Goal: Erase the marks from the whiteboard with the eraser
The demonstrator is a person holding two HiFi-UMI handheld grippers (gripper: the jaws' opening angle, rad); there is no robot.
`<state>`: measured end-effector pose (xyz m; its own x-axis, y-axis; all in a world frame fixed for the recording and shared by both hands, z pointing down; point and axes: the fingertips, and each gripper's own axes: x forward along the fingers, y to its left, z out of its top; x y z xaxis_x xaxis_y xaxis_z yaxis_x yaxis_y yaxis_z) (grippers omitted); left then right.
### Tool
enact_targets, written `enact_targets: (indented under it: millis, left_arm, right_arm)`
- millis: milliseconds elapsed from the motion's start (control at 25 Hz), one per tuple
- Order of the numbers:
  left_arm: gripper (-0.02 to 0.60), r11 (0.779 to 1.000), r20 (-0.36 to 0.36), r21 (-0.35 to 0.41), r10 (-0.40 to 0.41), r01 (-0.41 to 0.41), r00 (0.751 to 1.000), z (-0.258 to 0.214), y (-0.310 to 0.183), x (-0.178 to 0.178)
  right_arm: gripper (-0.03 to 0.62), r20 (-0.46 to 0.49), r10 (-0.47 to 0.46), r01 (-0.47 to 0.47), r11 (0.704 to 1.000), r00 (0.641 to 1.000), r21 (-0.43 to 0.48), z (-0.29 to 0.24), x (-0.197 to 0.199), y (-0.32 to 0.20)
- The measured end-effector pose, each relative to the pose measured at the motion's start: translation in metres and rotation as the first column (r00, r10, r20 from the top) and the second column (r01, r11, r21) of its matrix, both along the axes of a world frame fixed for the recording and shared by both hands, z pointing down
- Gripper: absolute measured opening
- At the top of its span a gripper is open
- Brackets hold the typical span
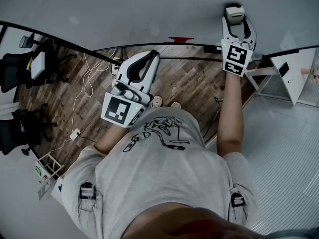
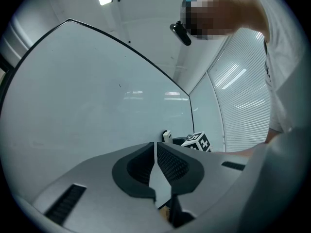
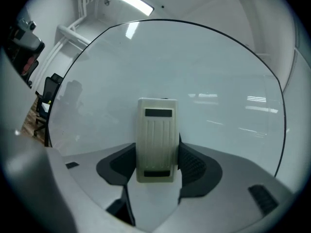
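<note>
The whiteboard (image 1: 124,14) fills the top of the head view, and its surface looks blank in all three views. A cream ribbed eraser (image 3: 155,139) stands upright between the jaws of my right gripper (image 3: 156,152), which is shut on it. In the head view that right gripper (image 1: 236,23) holds the eraser (image 1: 234,12) against the board at the upper right. My left gripper (image 1: 144,62) hangs lower and away from the board, near the person's chest. Its jaws (image 2: 155,149) are shut with nothing between them. The left gripper view also catches the eraser (image 2: 167,136) and the right gripper's marker cube (image 2: 198,141).
Below the board lies a wooden floor (image 1: 184,83) with loose cables (image 1: 87,81) and a power strip (image 1: 75,133). Black office chairs (image 1: 15,66) stand at the left, and a white table (image 1: 294,66) stands at the right. A ribbed wall panel (image 2: 243,106) adjoins the board's right edge.
</note>
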<state>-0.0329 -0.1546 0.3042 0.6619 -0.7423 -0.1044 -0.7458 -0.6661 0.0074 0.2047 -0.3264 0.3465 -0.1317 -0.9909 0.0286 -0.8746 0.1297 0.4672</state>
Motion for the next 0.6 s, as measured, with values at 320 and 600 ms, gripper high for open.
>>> enact_targets:
  millis: [320,600]
  left_arm:
    - [0.034,1.0,-0.004,-0.003,-0.001,0.001,1.0,0.001,-0.005,0.003]
    - [0.034,1.0,-0.014,0.0,-0.001,0.001,1.0,-0.001,0.002,-0.006]
  right_arm:
    - [0.26,0.051,-0.021,0.023,0.999,0.998,-0.039,0.004,0.008,0.001]
    - [0.261,0.117,-0.108,0.114,0.992,0.987,-0.049,-0.003,-0.029,0.053]
